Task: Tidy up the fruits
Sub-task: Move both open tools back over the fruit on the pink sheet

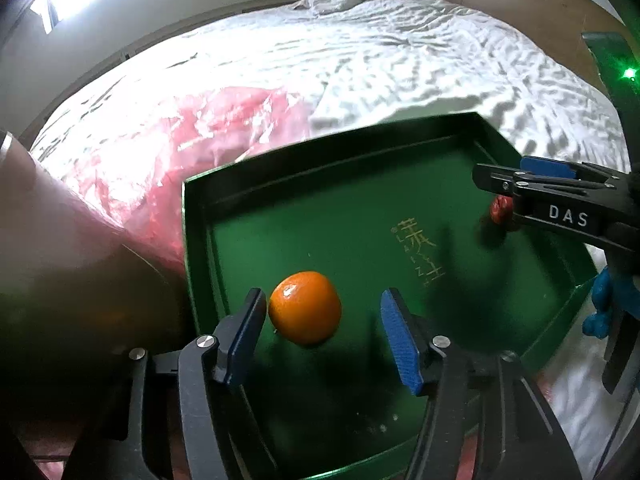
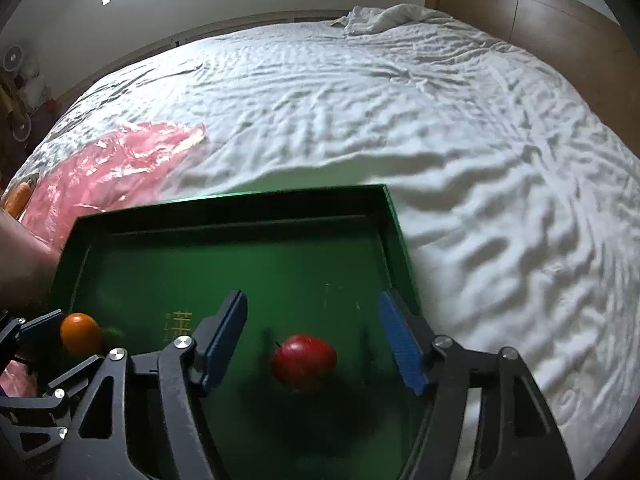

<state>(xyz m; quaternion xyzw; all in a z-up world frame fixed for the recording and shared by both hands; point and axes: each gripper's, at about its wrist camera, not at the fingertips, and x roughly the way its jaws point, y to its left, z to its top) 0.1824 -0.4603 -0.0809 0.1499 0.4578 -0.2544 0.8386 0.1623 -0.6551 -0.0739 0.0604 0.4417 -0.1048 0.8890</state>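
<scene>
A shallow green tray lies on a white bed. An orange rests on the tray floor between the fingers of my left gripper. It sits close to the left pad and well clear of the right pad, so the jaws stand open. In the right wrist view a red apple lies on the tray floor, between and below the wide-open jaws of my right gripper, touching neither pad. The left wrist view shows the apple half hidden behind the right gripper's fingers. The orange shows at the lower left.
A crumpled pink plastic bag lies on the sheet left of the tray, with an orange, carrot-like thing at its far end. A person's arm fills the left. Wrinkled white sheet spreads beyond, up to a wooden headboard.
</scene>
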